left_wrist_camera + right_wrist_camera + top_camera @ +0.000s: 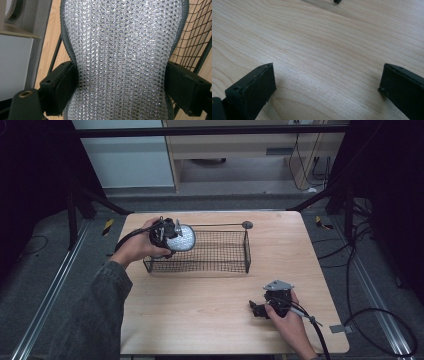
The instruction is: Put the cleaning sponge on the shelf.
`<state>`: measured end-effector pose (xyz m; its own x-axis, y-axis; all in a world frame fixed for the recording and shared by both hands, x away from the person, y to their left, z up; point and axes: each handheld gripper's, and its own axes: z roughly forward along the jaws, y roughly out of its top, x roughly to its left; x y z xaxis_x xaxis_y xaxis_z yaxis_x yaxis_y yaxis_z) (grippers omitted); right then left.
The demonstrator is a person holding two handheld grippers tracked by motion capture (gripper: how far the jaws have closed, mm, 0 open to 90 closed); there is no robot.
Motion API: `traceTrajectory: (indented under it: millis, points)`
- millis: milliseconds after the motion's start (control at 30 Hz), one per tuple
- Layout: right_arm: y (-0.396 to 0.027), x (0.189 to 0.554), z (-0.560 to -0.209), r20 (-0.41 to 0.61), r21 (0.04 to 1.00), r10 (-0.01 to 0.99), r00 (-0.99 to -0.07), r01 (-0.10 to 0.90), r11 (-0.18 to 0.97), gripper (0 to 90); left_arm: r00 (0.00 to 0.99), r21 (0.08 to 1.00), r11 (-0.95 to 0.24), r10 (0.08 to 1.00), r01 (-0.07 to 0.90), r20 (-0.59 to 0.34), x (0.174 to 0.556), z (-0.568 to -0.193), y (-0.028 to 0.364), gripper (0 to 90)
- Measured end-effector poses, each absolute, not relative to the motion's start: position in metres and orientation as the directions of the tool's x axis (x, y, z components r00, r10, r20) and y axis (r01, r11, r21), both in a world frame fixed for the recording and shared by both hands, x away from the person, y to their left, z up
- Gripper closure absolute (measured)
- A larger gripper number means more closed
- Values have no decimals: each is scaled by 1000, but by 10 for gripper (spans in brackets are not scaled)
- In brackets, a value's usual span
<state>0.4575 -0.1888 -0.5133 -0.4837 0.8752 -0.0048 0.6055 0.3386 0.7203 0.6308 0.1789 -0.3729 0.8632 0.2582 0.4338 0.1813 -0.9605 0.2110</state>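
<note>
I hold a silver, sequin-covered oval pouch with a grey rim (120, 60) in my left hand-held gripper (167, 236), its two black jaws pressing the pouch's narrow waist from either side. The pouch hangs above the left end of the black wire-mesh basket (220, 252), which sits toward the far edge of the pale wooden counter (200, 305), left of its middle. In the left gripper view the pouch's long axis runs straight out from the jaws, with the basket's mesh wall just beyond and to one side. The basket lies directly under and to the right of the load, so, as I judge it, the coming move is a short drop into the basket's near-left corner. My right hand-held gripper (267, 307) rests near the counter's near-right corner, well apart from the basket, jaws spread wide over bare wood. The left hand is the nearer by far.
</note>
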Motion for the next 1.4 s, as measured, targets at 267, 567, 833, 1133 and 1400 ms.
traceTrajectory:
  millis: [267, 567, 833, 1133, 1400]
  points:
    - [-189, 457, -513, -5, 720, 875, -483, 606, 339, 4, 860, 218, -957, 272, 193, 431, 633, -374, 179, 114]
    - [-189, 457, -513, -4, 720, 875, -484, 605, 339, 4, 864, 234, -946, 305, 225, 401, 637, -377, 177, 47]
    - [-189, 458, -513, -6, 721, 875, -485, 604, 339, 4, 855, 268, -930, 344, 252, 388, 638, -375, 178, 44]
    - [-189, 458, -513, -5, 721, 875, -485, 604, 339, 4, 855, 308, -918, 357, 248, 376, 633, -370, 181, 69]
    - [-189, 458, -513, -6, 721, 874, -485, 604, 340, 4, 848, 344, -905, 376, 249, 374, 629, -364, 179, 105]
